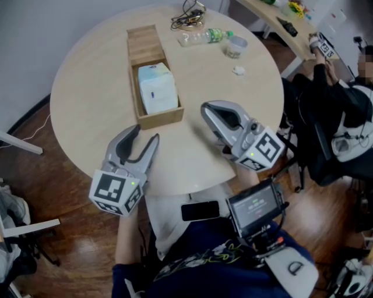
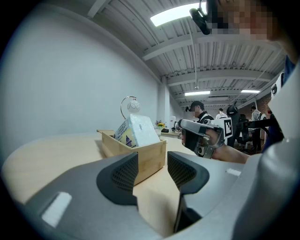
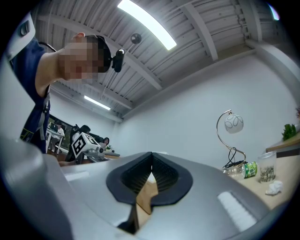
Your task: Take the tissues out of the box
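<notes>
A long wooden box (image 1: 152, 118) lies on the round table (image 1: 81, 99). A white and blue tissue pack (image 1: 157, 87) sits in its near half, and the far half is bare. My left gripper (image 1: 145, 135) is open just short of the box's near left corner, with nothing between its jaws. In the left gripper view the box (image 2: 149, 159) and the tilted tissue pack (image 2: 138, 131) stand ahead of the left gripper (image 2: 152, 165). My right gripper (image 1: 206, 108) is shut and empty, right of the box. In its own view the right gripper (image 3: 151, 167) has its pads together.
At the table's far side lie a plastic bottle (image 1: 204, 36), a clear cup (image 1: 236, 46), a crumpled white scrap (image 1: 238, 70) and cables (image 1: 189, 17). A seated person (image 1: 332, 99) is at the right. A phone (image 1: 200, 210) and a small screen (image 1: 255, 206) are at my lap.
</notes>
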